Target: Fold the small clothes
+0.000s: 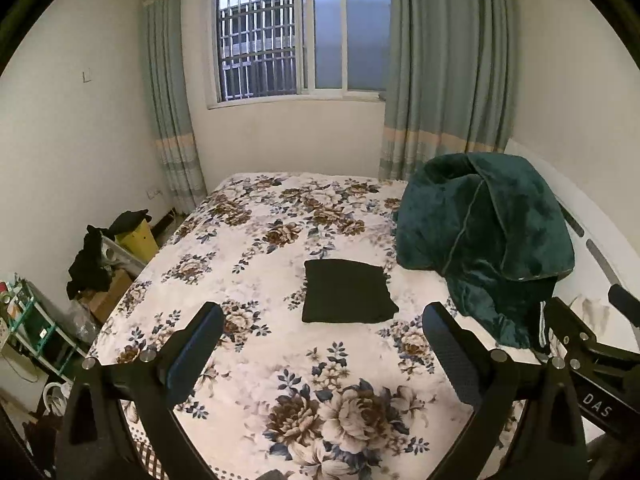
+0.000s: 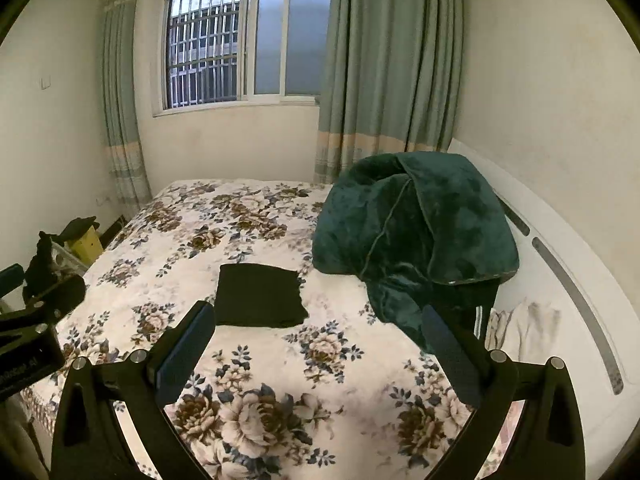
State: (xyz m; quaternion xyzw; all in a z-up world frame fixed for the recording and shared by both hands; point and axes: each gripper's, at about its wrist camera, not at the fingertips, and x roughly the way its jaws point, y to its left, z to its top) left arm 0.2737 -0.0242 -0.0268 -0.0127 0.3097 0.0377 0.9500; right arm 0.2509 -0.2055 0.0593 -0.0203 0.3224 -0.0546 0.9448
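Left gripper (image 1: 323,334): spread wide, empty.
Right gripper (image 2: 319,333): spread wide, empty.
Folded black cloth (image 1: 347,291): ahead, between fingers.
Green blanket (image 1: 486,236): heaped beyond right fingers.

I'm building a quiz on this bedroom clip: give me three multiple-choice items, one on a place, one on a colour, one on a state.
1. Where does the folded black garment lie?
A. on the floral bedspread
B. on the floor
C. on the windowsill

2. What colour is the bunched blanket?
A. red
B. dark green
C. yellow

3. How does the left hand-held gripper stand?
A. shut on the garment
B. shut on nothing
C. open, holding nothing

Answers: 1 A, it rests flat mid-bed; 2 B, its plush is deep green; 3 C, its fingers are spread wide over bare bedspread.
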